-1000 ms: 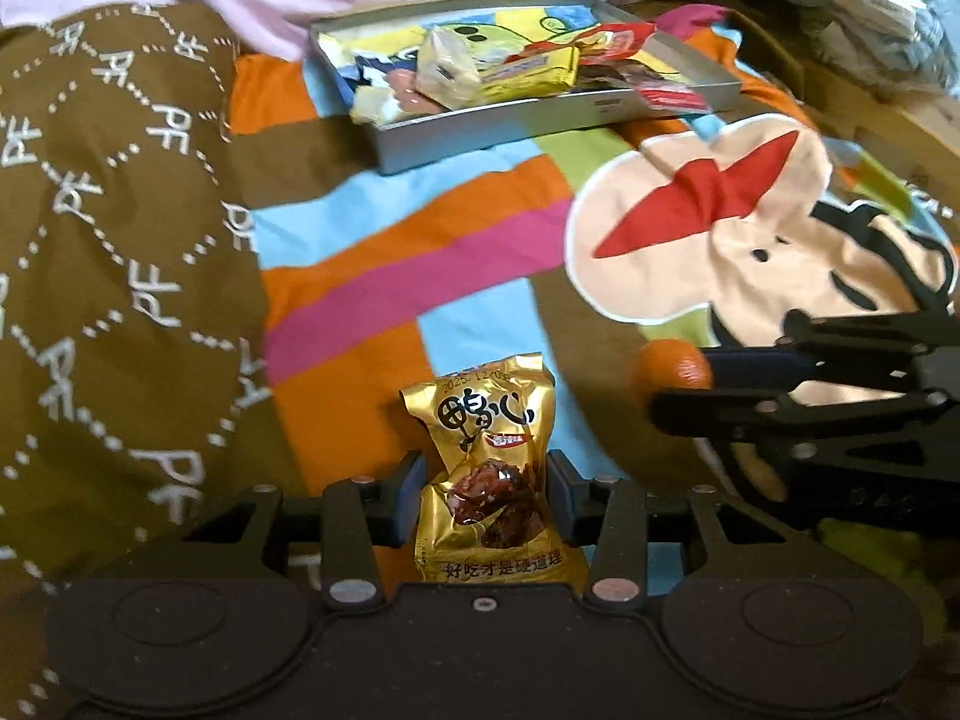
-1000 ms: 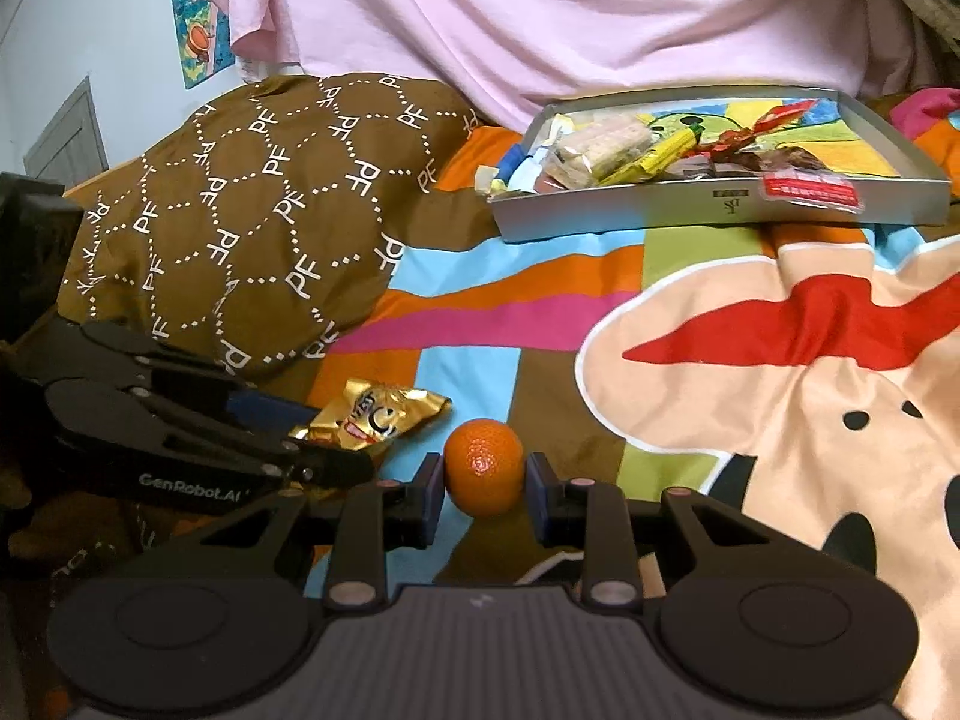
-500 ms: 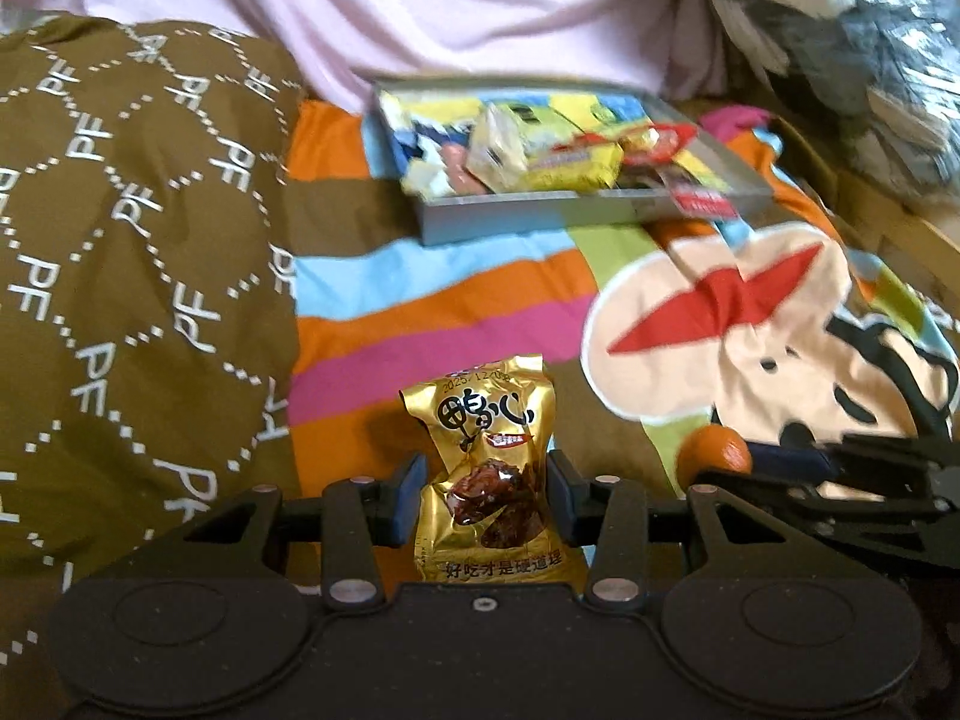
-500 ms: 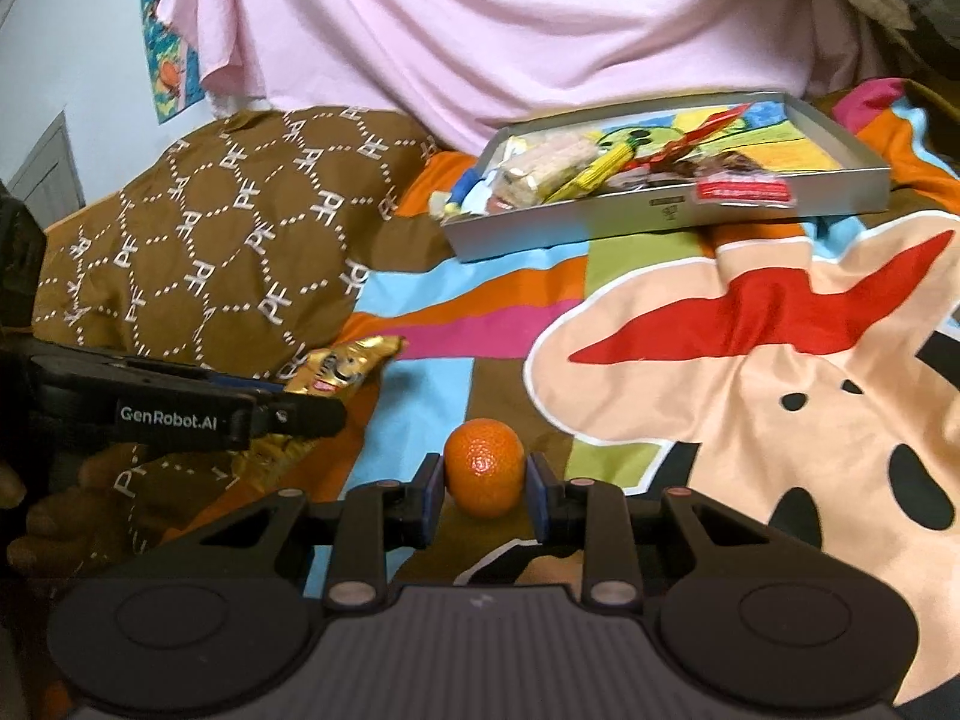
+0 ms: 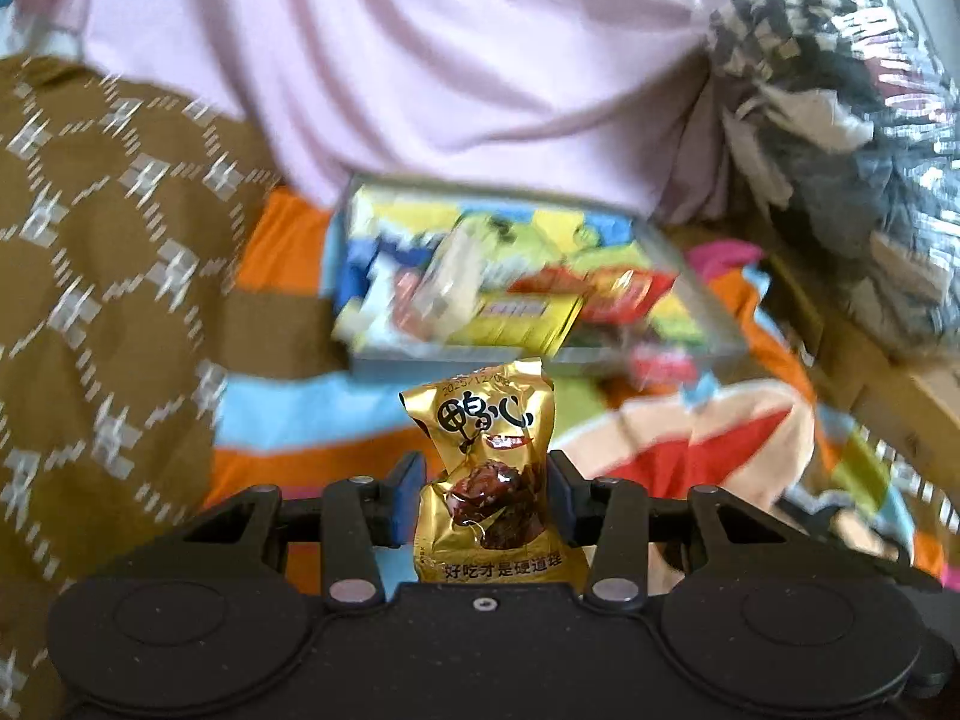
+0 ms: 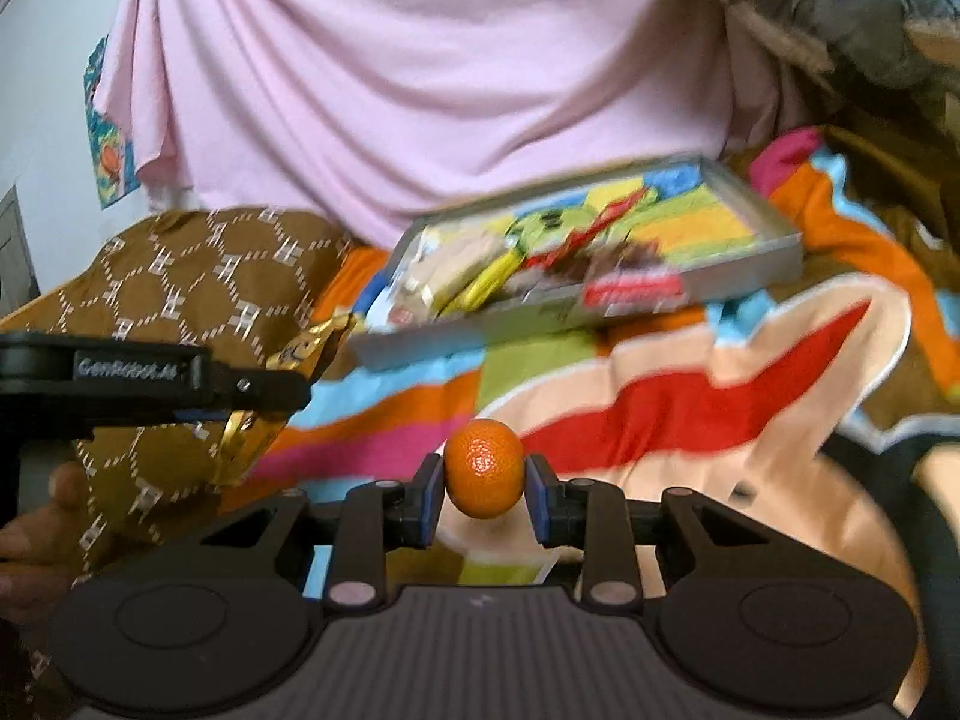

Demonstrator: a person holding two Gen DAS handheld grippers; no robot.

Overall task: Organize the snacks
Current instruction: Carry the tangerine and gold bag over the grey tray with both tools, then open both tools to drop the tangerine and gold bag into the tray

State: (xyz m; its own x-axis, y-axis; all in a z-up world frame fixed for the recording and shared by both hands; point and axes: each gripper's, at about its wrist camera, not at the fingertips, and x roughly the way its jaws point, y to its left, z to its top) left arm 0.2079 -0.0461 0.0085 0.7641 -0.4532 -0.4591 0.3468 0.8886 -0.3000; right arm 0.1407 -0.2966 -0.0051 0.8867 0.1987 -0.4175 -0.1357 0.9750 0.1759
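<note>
Left gripper clamps a gold snack packet; right gripper clamps a mandarin. Both are held above the bedspread, short of the snack tray's near edge. Clear that rim before releasing.

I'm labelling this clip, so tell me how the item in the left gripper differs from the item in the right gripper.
The gold snack packet is a crinkled foil wrapper with printed characters; the orange is bare, round fruit. The packet stands tall, well above the left gripper; the orange sits compactly between the fingers of the right gripper. Both are clamped and held short of the tray.
</note>
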